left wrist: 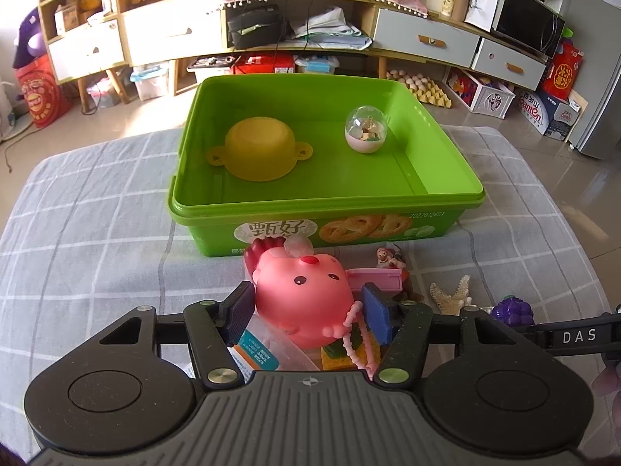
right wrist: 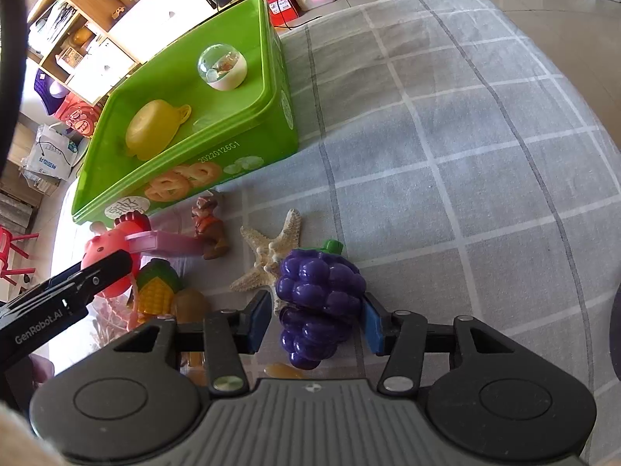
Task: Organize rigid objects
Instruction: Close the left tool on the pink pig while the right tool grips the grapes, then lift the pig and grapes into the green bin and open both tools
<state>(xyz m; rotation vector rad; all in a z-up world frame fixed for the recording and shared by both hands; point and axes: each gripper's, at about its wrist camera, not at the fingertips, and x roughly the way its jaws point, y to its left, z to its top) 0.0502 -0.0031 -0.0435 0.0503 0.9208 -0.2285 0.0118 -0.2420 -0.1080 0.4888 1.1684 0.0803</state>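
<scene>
while the left gripper jaws hold the pink chick toy, right gripper jaws straddle the purple grapes, barely apart.

Green box, pink chick, purple grapes

Support surface: table covered with grey cloth, white grid lines. Beyond its far edge, tiled floor.

On the cloth:
- Green plastic box, open, toward the far side; cookie print on near wall.
- Small brown figurine, just in front of the box.
- Pale starfish, beside the figurine.
- Purple toy grapes, touching the starfish's near arm.
- Toy corn, left of the starfish.
- Pink chick toy, near the box front; whether it rests on the cloth cannot be told.
</scene>
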